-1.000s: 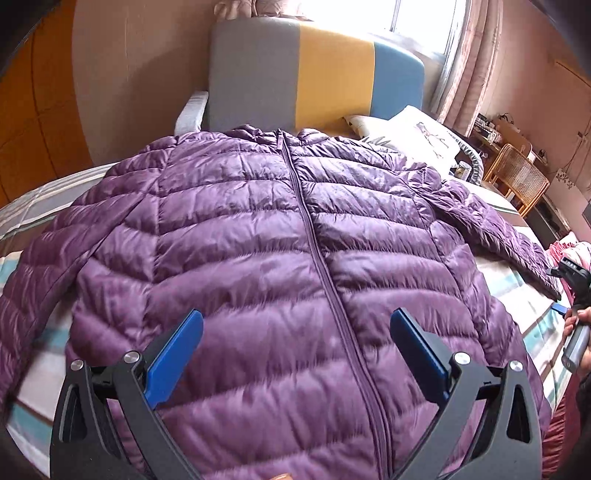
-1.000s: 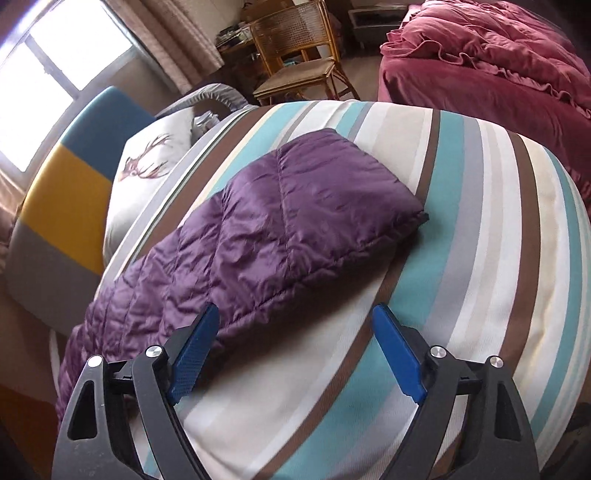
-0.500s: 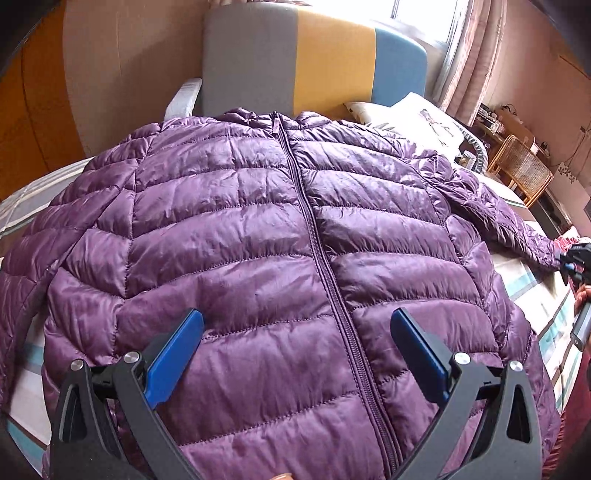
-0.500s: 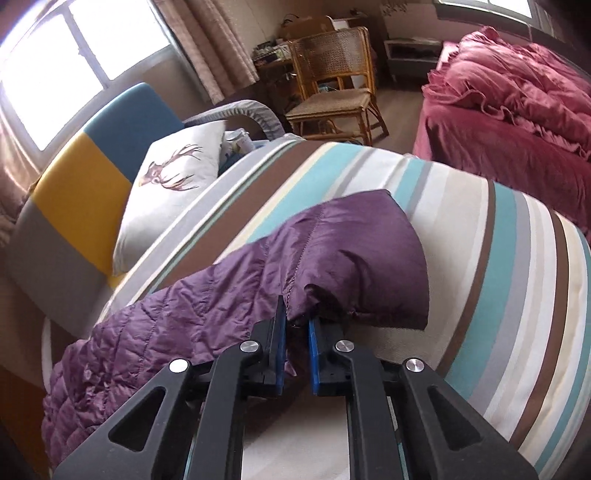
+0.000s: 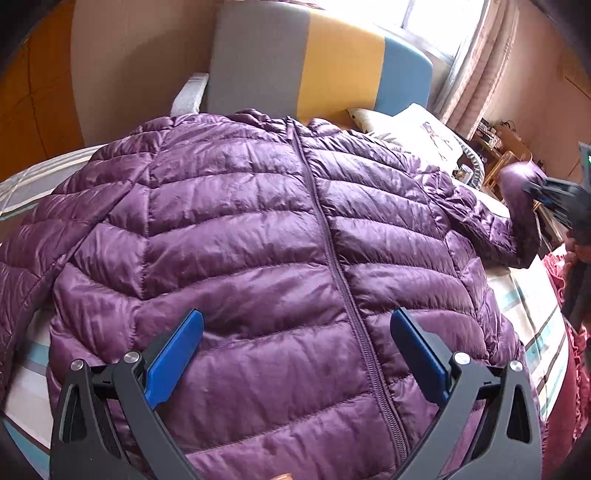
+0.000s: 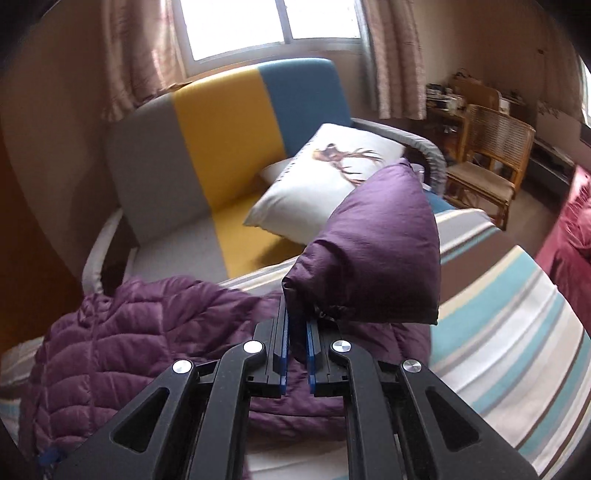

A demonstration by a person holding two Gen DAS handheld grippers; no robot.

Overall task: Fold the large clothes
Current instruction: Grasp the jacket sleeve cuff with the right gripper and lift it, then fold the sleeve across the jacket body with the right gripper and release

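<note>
Above the striped bed, right tongs pinch the jacket sleeve.

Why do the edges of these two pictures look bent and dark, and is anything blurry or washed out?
Both views use a fisheye lens, so the striped bedding curves and the corners go black. In the left wrist view the window is overexposed and the purple jacket shows soft sheen. In the right wrist view the window blows out white, and the jacket body smears with motion blur.
</note>
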